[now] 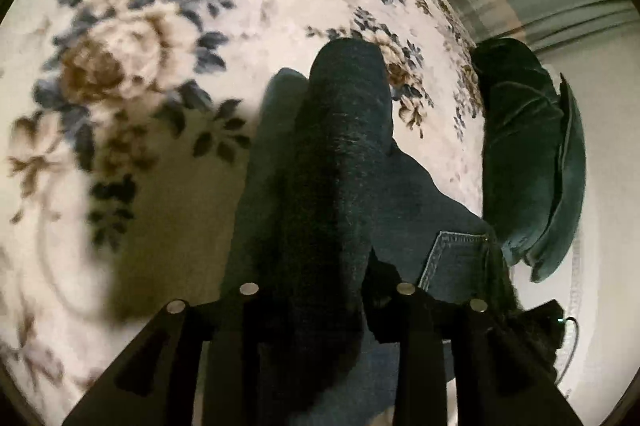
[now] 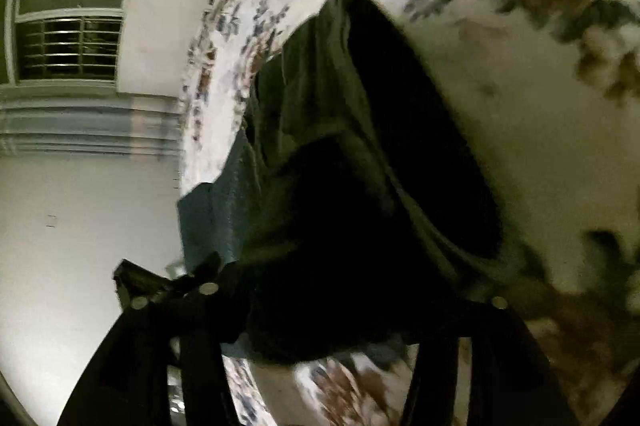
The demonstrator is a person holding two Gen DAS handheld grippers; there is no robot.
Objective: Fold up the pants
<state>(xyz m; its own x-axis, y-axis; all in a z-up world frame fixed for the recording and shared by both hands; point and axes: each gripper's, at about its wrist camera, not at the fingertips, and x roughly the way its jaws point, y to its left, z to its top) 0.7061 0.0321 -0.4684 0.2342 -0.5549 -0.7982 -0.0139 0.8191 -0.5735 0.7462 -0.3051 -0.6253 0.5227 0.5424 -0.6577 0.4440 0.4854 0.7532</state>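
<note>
The pants [image 1: 336, 162] — dark blue denim, a stitched back pocket showing — lie bunched on the floral bedspread [image 1: 132, 74], one fold rising between the jaws of the left gripper [image 1: 326, 290], which are narrowly parted; whether they pinch the cloth cannot be told. The right gripper [image 2: 352, 296] stands with jaws wider apart over the dark heap, which blocks most of its view. Beside the bed's edge lies a dark green cushion [image 1: 528, 154], with a barred window [image 2: 68, 46] beyond.
</note>
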